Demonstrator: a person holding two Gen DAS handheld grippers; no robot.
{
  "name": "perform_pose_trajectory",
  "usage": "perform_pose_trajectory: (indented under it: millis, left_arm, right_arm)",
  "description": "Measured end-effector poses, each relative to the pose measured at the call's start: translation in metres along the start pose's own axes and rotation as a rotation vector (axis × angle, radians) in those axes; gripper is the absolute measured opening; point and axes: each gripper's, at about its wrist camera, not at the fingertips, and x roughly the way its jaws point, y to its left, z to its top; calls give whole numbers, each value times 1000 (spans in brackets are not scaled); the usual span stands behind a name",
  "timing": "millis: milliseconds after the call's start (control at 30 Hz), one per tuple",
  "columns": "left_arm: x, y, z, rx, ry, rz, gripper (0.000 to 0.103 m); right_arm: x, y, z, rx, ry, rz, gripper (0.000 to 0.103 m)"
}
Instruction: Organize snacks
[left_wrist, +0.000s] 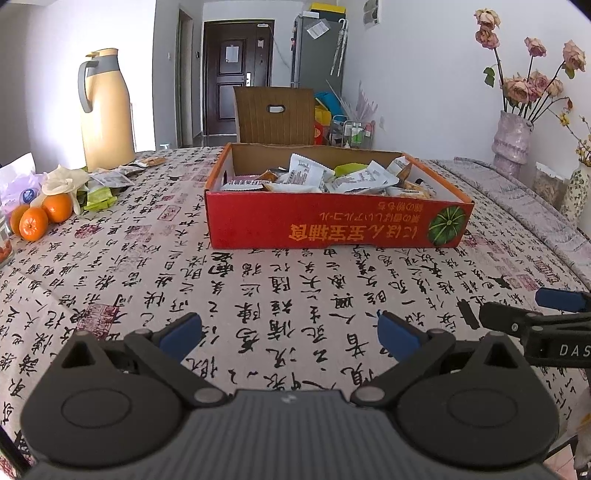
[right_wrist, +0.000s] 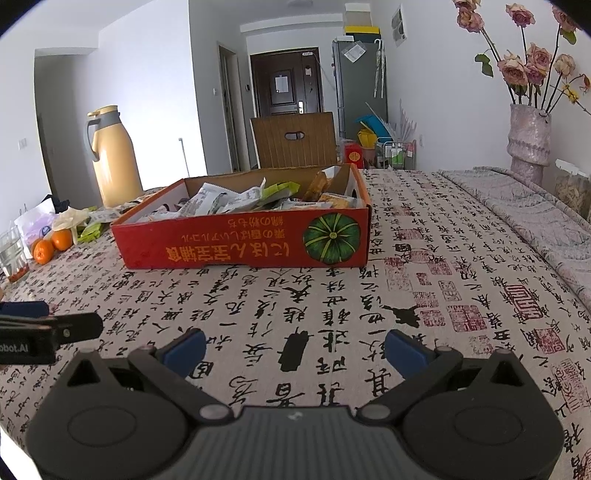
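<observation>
A shallow red cardboard box (left_wrist: 332, 227) (right_wrist: 243, 243) with a pumpkin picture sits mid-table, filled with several wrapped snack packets (left_wrist: 325, 179) (right_wrist: 236, 201). More loose snack packets (left_wrist: 110, 181) (right_wrist: 92, 227) lie at the far left beside the flask. My left gripper (left_wrist: 290, 338) hovers low over the tablecloth, well short of the box, open and empty. My right gripper (right_wrist: 295, 349) is also open and empty, at the same distance from the box. Each gripper shows at the edge of the other's view: the right one (left_wrist: 535, 314), the left one (right_wrist: 48, 321).
A tan thermos flask (left_wrist: 105, 110) (right_wrist: 110, 158), oranges (left_wrist: 40, 216) (right_wrist: 51, 243) and a glass (right_wrist: 13, 258) stand at the left. A vase of dried roses (left_wrist: 513, 140) (right_wrist: 528, 140) stands at the right. A chair back (left_wrist: 275, 116) rises behind the box.
</observation>
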Motion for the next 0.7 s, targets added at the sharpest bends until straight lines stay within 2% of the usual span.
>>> perform_pose_trajectory:
  millis: [700]
  left_arm:
    - [-1,-1,-1,-1,0,-9,103]
  right_arm:
    - [0,1,0,-1,1,-1,103]
